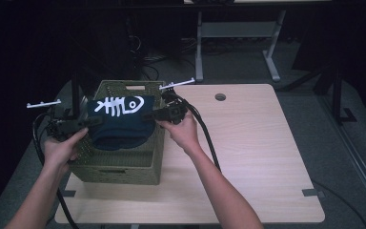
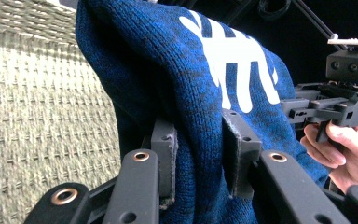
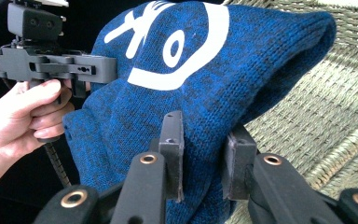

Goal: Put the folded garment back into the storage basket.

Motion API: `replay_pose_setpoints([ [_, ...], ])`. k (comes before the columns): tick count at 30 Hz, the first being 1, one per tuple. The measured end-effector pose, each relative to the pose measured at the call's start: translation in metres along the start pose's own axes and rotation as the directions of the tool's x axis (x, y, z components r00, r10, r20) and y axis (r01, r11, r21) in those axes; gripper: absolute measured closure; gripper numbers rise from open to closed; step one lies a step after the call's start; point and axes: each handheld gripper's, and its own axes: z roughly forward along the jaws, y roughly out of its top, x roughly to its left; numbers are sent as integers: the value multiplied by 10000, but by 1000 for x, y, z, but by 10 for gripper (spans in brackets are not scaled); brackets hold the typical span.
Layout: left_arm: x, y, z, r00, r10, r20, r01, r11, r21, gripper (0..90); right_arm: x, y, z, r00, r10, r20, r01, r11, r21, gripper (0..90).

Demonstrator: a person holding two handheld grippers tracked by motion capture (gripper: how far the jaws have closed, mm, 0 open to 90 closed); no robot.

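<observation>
Both grippers, left (image 2: pixel 198 154) and right (image 3: pixel 203 156), clamp my blue hat (image 1: pixel 119 119) (fishbone print up), stretched over the woven basket (image 1: pixel 124 169). Next, I judge, lower together, then release.

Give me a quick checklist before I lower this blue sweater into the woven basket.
1. Left gripper pinching the blue sweater: ok.
2. Right gripper pinching the sweater's other side: ok.
3. Sweater held above the basket opening: ok.
4. Sweater hanging free of the basket rim: cannot tell.
5. Room inside the basket: cannot tell, the sweater hides the inside.
6. Basket fully on the table: not ok, its left side looks past the edge.
</observation>
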Motion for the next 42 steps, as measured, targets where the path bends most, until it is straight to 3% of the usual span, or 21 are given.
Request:
replay_pose_setpoints([
  [9,12,-1,4,9987,-236,-459,238,9997,50,679,-2,-4,15,9994,196,274,-196,9998,2,727],
  [23,23,-3,10,9922,-191,-1228,250,9986,463,661,-11,-14,36,9976,379,580,-393,9990,230,722],
  [28,26,-4,15,9878,-160,-1552,264,9975,657,634,-14,-17,44,9963,379,766,-408,9985,367,713],
  [36,30,-6,22,9777,213,-2089,39,9928,1195,615,-19,-23,52,9931,371,1112,-445,9969,649,696],
  [42,35,-8,24,9733,239,-2284,68,9912,1325,611,-19,-27,58,9909,188,1334,-294,9965,785,694],
])
